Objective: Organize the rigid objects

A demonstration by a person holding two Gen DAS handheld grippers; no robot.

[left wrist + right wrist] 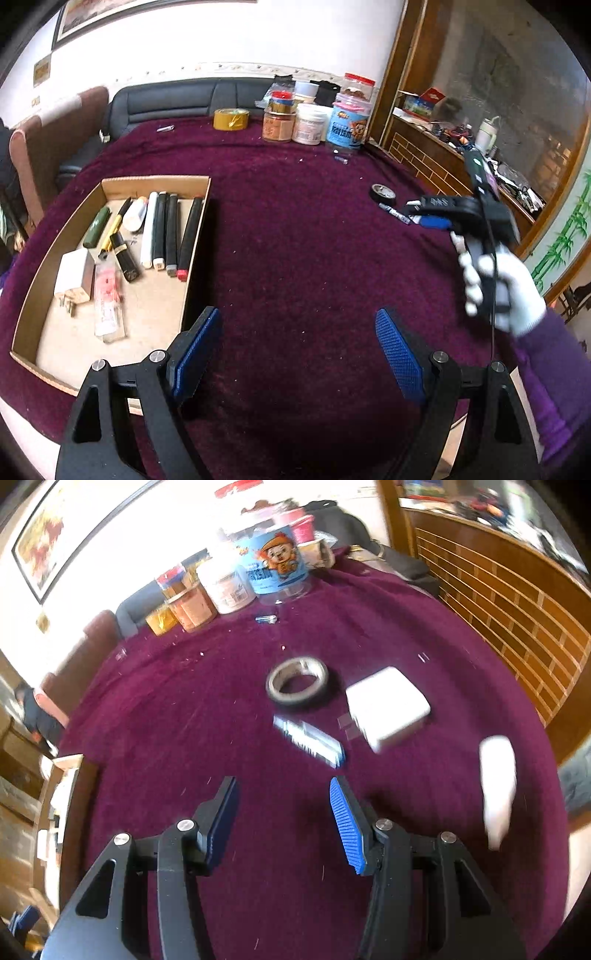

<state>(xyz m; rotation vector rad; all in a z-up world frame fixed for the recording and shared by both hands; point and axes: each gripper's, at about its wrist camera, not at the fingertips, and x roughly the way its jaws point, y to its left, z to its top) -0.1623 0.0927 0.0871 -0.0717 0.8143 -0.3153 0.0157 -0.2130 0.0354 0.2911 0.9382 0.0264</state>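
Left gripper point(297, 354) hovers over the purple-clothed counter point(295, 229), jaws spread, nothing between. Cardboard tray point(201, 221) just to its left holds markers, pens, a charger. Right gripper point(284, 819), jaws spread, empty, hangs near a small labelled stick point(310, 742); white charger point(388, 709) and tape roll point(297, 686) lie beyond.

The right wrist view is motion-blurred, smearing the small blue-and-white item point(309, 741) and white oblong point(497, 786) beyond identification
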